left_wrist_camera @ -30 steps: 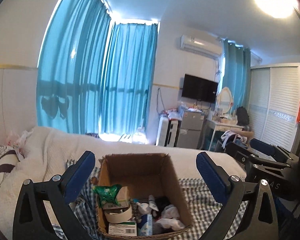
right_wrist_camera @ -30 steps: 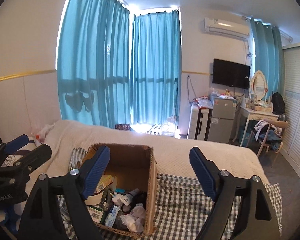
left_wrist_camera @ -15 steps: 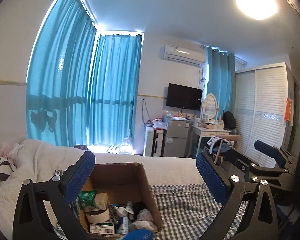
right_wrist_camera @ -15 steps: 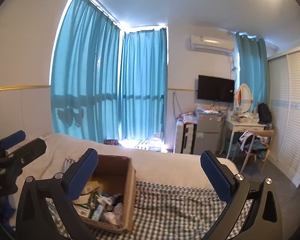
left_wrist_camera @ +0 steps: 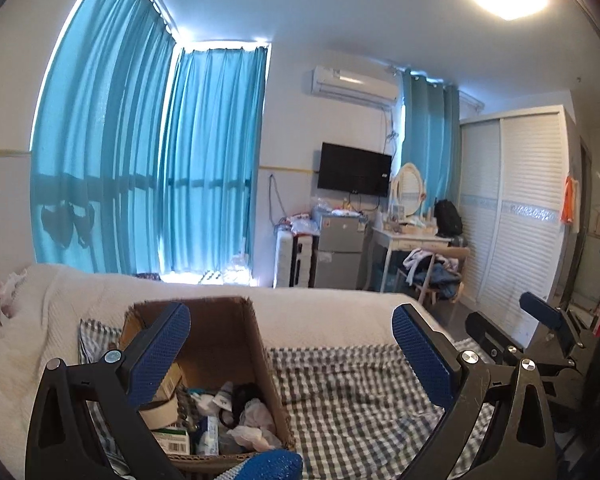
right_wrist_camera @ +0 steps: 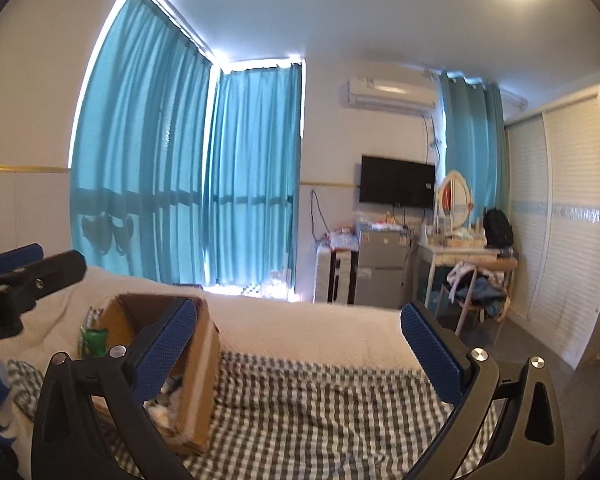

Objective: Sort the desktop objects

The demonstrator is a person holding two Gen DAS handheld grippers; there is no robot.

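Jaws: left gripper [left_wrist_camera: 291, 354] and right gripper [right_wrist_camera: 299, 342] both spread wide, empty | cardboard box [left_wrist_camera: 228, 344] of small clutter on checked cloth [right_wrist_camera: 320, 408] over the bed, beside left gripper | step: likely approach, nothing picked; next: dip into box | both held level, pointing across room.

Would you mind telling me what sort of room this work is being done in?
Most likely a bedroom: a bed with a white quilted cover, a white louvred sliding-door wardrobe and a white dressing table with an oval mirror.
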